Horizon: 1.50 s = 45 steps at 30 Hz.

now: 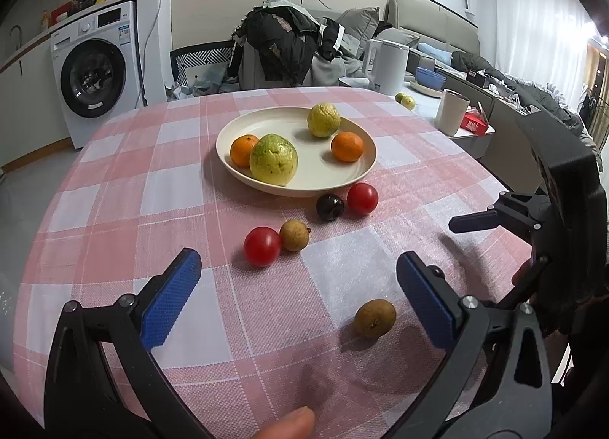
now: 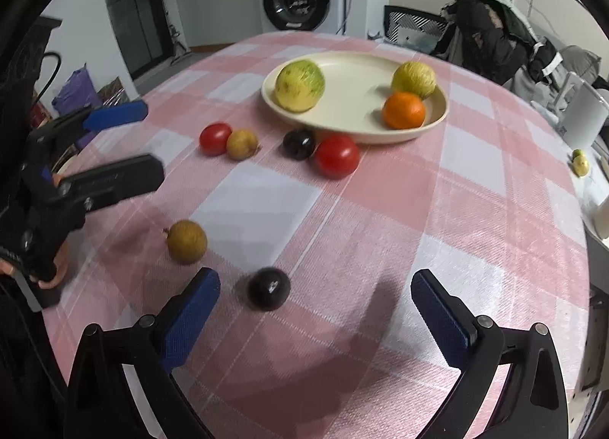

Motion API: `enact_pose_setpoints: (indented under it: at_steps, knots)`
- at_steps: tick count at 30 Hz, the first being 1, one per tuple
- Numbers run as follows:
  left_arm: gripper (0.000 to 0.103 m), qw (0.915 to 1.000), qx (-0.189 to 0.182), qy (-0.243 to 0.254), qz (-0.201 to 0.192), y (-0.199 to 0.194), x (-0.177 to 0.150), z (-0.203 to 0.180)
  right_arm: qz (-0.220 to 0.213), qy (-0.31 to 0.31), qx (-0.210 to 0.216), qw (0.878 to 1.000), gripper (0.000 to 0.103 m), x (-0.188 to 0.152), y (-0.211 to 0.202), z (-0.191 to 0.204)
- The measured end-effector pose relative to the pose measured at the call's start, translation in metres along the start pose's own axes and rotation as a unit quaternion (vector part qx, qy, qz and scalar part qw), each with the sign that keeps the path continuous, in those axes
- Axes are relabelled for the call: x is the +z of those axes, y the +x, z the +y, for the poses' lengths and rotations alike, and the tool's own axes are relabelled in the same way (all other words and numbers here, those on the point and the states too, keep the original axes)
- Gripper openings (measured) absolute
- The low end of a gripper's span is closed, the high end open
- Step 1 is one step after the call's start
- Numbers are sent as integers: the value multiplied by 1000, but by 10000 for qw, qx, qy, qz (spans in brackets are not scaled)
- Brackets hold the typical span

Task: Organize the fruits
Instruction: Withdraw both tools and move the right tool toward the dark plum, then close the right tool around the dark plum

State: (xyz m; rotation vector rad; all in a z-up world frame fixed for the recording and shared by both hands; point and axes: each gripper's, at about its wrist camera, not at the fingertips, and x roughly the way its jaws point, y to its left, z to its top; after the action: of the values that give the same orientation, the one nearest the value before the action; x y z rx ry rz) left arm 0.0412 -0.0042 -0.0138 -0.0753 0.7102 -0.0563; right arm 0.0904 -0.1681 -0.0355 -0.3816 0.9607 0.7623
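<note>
A cream plate (image 1: 342,180) (image 2: 357,69) holds two green guavas (image 1: 273,159) (image 2: 300,85) and oranges (image 1: 347,147) (image 2: 403,110). On the pink checked cloth lie two red tomatoes (image 1: 262,246) (image 2: 337,155), two brown longans (image 1: 375,318) (image 2: 187,241) and dark plums (image 1: 330,206) (image 2: 269,288). My left gripper (image 1: 298,271) is open and empty above the cloth, with a longan near its right finger. My right gripper (image 2: 316,286) is open and empty, with a dark plum between its fingers, nearer the left one.
The round table's edge curves close on all sides. A white kettle (image 1: 388,66), a cup (image 1: 452,111) and a red box (image 1: 475,123) stand on a side surface to the right. A washing machine (image 1: 95,69) stands behind.
</note>
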Motion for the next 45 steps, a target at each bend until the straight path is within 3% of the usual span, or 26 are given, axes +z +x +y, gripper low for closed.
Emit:
enact_pose_setpoints:
  at_steps: [3,5,10,17,21,29,35,45]
  knots:
    - [102,10000,-7,18,38,3,-1,1,66,-66,109,9999,99,-4,2,2]
    - [102,10000,-8,32,65,5,-2,1,87,-109,188,9997,90,-4,3,3]
    - [102,9999,-60,66,147,10,-4,0,56,-218,238,9995,86,-7,2,2]
    - [102,9993,-76,166,323,16,-6,-6,50,-418,271,9987,70,-10,-4,6]
    - [102,9985,-103,299,438,20,-9,-11,45,-578,256,9980,66,-11,-4,13]
    - [102,9963,-217,486,682,27,-16,-19,-59,-724,307,9969,40,-10,-6,22]
    - [102,9948,-311,546,796,29,-18,-22,-105,-782,339,9963,27,-11,-7,24]
    - [100,9913,-462,571,1090,38,-24,-24,-254,-721,363,9964,24,-8,-11,19]
